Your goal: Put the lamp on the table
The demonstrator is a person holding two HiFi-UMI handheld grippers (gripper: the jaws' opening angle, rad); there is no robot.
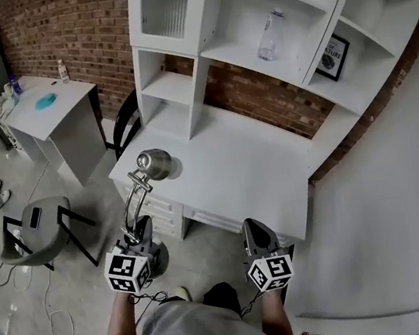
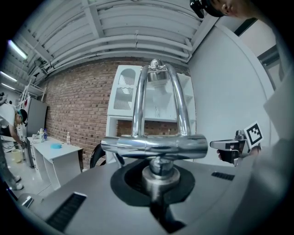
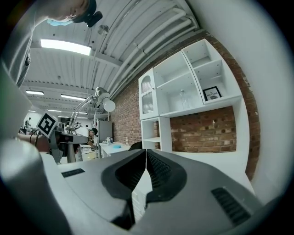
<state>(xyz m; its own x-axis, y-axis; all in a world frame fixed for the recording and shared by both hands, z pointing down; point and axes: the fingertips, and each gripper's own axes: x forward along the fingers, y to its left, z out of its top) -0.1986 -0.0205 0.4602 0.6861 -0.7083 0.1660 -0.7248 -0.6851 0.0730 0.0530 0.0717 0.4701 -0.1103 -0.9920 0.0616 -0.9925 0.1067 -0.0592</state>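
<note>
A chrome desk lamp (image 1: 152,165) with two thin arm rods is held upright in front of the white table (image 1: 233,168). Its round head hangs over the table's front left corner. My left gripper (image 1: 137,236) is shut on the lamp's short stem, just under the crossbar (image 2: 154,146), and the rods rise from there in the left gripper view. My right gripper (image 1: 258,234) is shut with nothing in it, to the right of the lamp and before the table's front edge. The right gripper view shows the lamp (image 3: 103,98) high at the left.
A white hutch (image 1: 181,88) on the table holds a clear bottle (image 1: 270,35) and a framed picture (image 1: 331,56). A grey chair (image 1: 38,229) stands at the left, a black chair (image 1: 128,124) and a second white table (image 1: 50,109) beyond. A white wall (image 1: 403,195) rises at the right.
</note>
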